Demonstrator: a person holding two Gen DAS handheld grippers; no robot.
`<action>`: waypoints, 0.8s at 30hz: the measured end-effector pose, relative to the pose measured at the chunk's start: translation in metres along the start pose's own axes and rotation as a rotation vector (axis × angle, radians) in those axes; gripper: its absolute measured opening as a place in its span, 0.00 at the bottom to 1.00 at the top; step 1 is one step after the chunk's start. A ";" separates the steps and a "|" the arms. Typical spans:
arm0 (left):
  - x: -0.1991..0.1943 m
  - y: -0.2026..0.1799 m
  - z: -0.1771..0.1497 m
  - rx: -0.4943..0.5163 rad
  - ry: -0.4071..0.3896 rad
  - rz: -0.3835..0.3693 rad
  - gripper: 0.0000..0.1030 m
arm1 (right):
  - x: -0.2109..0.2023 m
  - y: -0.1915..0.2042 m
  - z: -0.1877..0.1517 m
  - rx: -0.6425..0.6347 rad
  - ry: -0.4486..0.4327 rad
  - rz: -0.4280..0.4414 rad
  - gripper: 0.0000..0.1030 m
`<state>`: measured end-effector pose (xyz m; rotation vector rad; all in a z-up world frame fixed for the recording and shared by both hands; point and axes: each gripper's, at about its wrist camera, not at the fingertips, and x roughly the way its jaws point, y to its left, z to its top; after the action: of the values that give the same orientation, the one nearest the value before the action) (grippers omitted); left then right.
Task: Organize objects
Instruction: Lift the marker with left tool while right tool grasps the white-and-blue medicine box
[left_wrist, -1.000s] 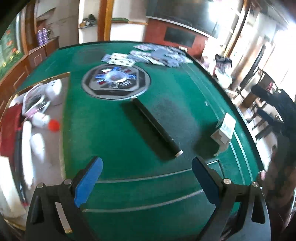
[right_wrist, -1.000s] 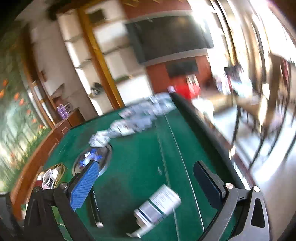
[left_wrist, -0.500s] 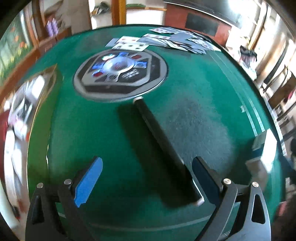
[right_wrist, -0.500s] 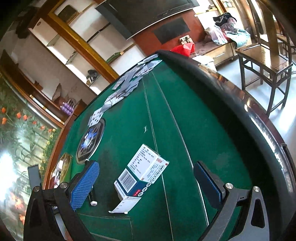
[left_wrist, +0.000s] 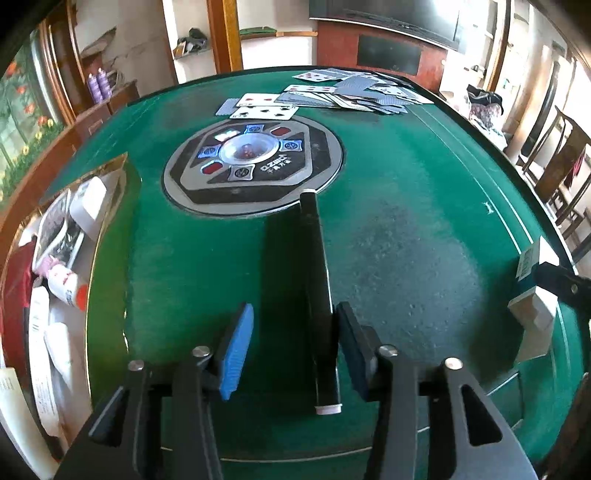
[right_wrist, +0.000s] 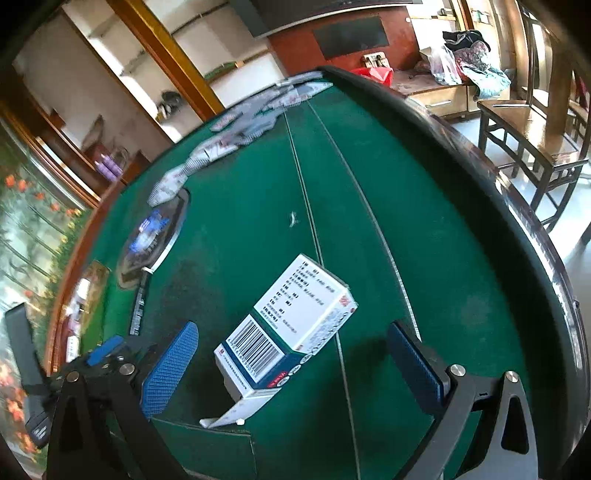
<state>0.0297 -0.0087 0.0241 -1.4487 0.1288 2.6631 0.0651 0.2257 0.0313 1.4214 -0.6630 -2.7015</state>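
Observation:
A long black tube (left_wrist: 316, 280) with a white cap at its near end lies on the green felt table (left_wrist: 406, 221). My left gripper (left_wrist: 293, 321) straddles its near part and its jaws are closing. The right pad is beside the tube, and the blue left pad (left_wrist: 236, 347) still stands apart from it. A white and teal medicine box (right_wrist: 291, 325) lies on the felt with its end flap open. My right gripper (right_wrist: 291, 339) stands wide open around it, both pads clear of its sides. The box (left_wrist: 533, 310) also shows at the right of the left wrist view.
Playing cards (left_wrist: 332, 92) are spread at the table's far side. A round control panel (left_wrist: 255, 166) sits in the felt's middle. A recessed side tray (left_wrist: 62, 288) at the left holds bottles and packets. The table's dark rim (right_wrist: 480, 155) and wooden chairs (right_wrist: 528, 140) lie to the right.
My left gripper moved forward and down over the tube's near end and its jaws narrowed. My right gripper sank toward the box, which now lies between its fingers.

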 end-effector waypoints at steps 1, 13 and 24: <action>0.002 0.001 0.001 -0.011 0.001 -0.001 0.59 | 0.002 0.005 0.001 -0.017 -0.004 -0.033 1.00; 0.001 0.001 0.002 0.028 -0.051 -0.035 0.14 | 0.034 0.054 0.007 -0.187 0.018 -0.290 0.81; -0.020 0.032 -0.012 -0.040 -0.075 -0.087 0.14 | 0.028 0.073 -0.001 -0.256 -0.007 -0.243 0.36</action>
<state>0.0463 -0.0433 0.0355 -1.3313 0.0054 2.6595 0.0368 0.1528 0.0362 1.5115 -0.1410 -2.8380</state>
